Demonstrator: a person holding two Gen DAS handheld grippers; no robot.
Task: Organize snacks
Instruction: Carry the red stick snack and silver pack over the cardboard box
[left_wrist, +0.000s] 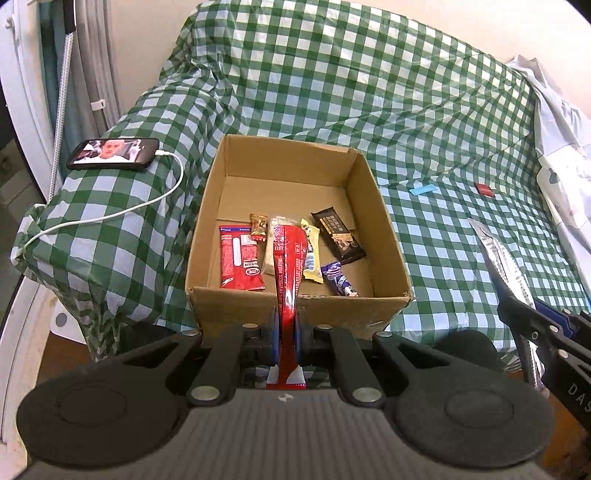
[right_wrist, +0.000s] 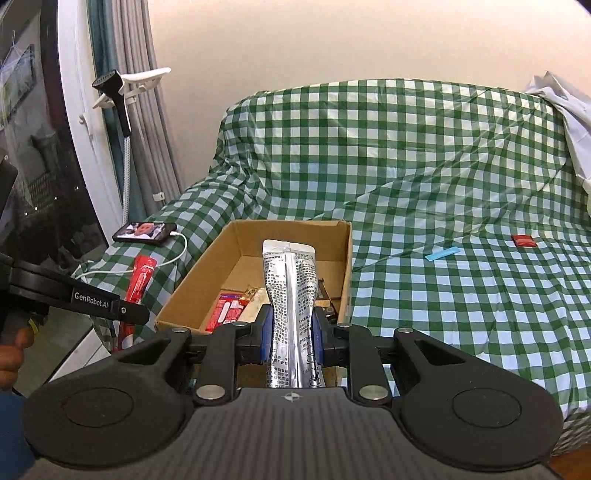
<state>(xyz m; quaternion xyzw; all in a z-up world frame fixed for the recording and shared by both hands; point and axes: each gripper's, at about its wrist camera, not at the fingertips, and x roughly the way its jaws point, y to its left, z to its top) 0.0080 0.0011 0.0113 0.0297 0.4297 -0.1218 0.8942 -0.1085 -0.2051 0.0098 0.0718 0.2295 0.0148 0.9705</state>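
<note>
An open cardboard box (left_wrist: 388, 258) sits on a green checked cover and holds several snack packets, among them a red one (left_wrist: 240, 258) and a dark brown bar (left_wrist: 338, 234). My left gripper (left_wrist: 287, 332) is shut on a long red packet (left_wrist: 290, 266), held just in front of the box's near wall. My right gripper (right_wrist: 291, 332) is shut on a silver packet (right_wrist: 290, 288), held in front of the box (right_wrist: 184, 295). The silver packet also shows in the left wrist view (left_wrist: 502, 262), the red packet in the right wrist view (right_wrist: 140, 277).
A phone (left_wrist: 112, 154) with a white cable lies on the cover's left arm. A small blue packet (left_wrist: 421, 189) and a small red packet (left_wrist: 484, 189) lie on the cover to the right of the box. White cloth (left_wrist: 561, 147) lies at far right. Curtains hang at left.
</note>
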